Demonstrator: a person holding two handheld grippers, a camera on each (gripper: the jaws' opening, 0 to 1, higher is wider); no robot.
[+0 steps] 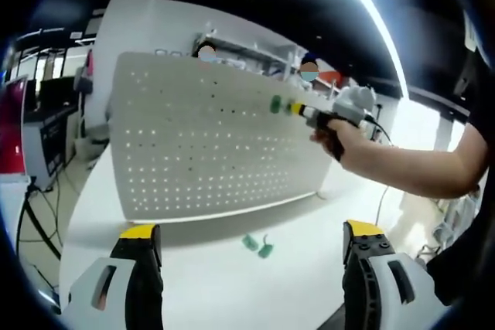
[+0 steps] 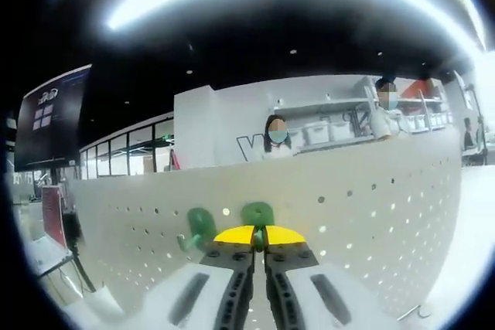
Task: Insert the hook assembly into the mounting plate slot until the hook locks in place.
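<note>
pegboard [image 1: 209,144], a white perforated plate with rows of small round holes, stands upright on the smooth white table [image 1: 216,284]. right gripper [image 2: 259,239], yellow-tipped, jaws together, pinches a green plastic hook [image 2: 257,213] at the board face; a second green hook [image 2: 199,228] sits in the holes just beside. left gripper [image 1: 251,241] jaws well apart. two more small green hooks [image 1: 257,246] lie on the table near the board's base.
</note>
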